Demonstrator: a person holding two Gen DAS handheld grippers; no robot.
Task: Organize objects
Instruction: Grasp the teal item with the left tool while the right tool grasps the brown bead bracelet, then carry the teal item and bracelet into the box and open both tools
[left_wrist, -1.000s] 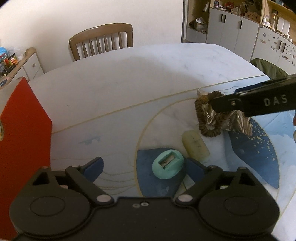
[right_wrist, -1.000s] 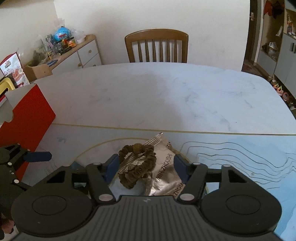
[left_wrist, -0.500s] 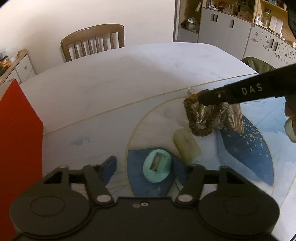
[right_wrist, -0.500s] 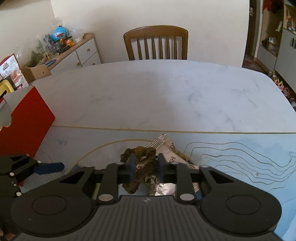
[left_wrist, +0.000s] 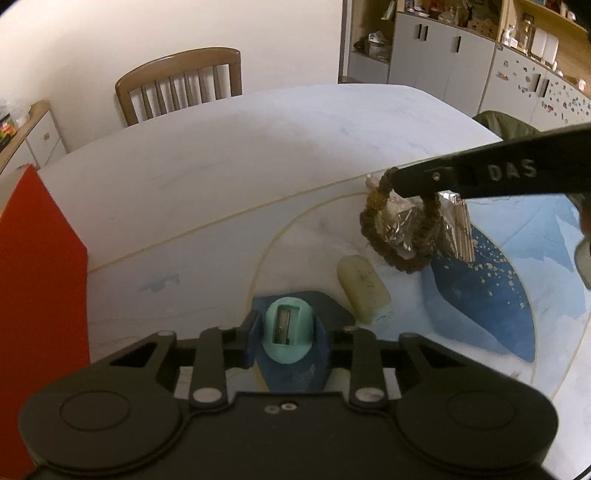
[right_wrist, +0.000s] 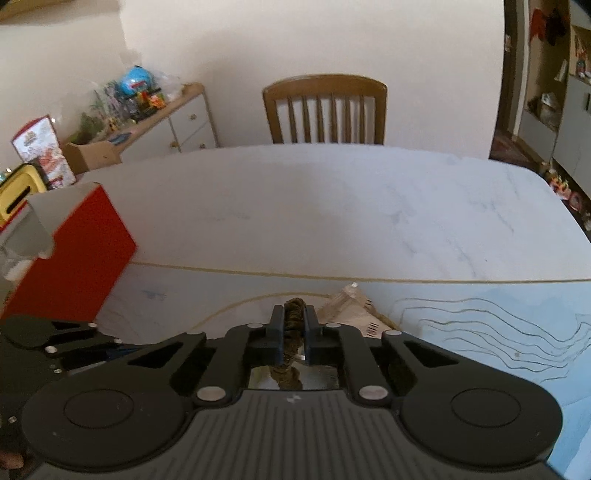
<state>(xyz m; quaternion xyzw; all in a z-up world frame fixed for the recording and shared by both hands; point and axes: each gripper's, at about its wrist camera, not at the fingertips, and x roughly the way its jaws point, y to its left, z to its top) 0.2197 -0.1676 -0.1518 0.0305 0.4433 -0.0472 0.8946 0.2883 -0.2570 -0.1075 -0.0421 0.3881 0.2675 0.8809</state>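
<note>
Teal pencil sharpener (left_wrist: 286, 329) flat on mat, brown braided hair tie (left_wrist: 400, 225) hanging, pale eraser (left_wrist: 363, 290) lying between

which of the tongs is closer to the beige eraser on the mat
Left. The left tongs, shut on the teal sharpener, sit right beside the eraser. The right tongs hold the brown hair tie just beyond it.

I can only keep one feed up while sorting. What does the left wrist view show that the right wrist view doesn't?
Left wrist only: the teal pencil sharpener between the left gripper fingers, and the cream eraser beside it.
Right wrist only: the red box's open top and the cluttered sideboard.
Both: the brown hair tie pinched by the right gripper, the foil packet, the red box, the chair.
</note>
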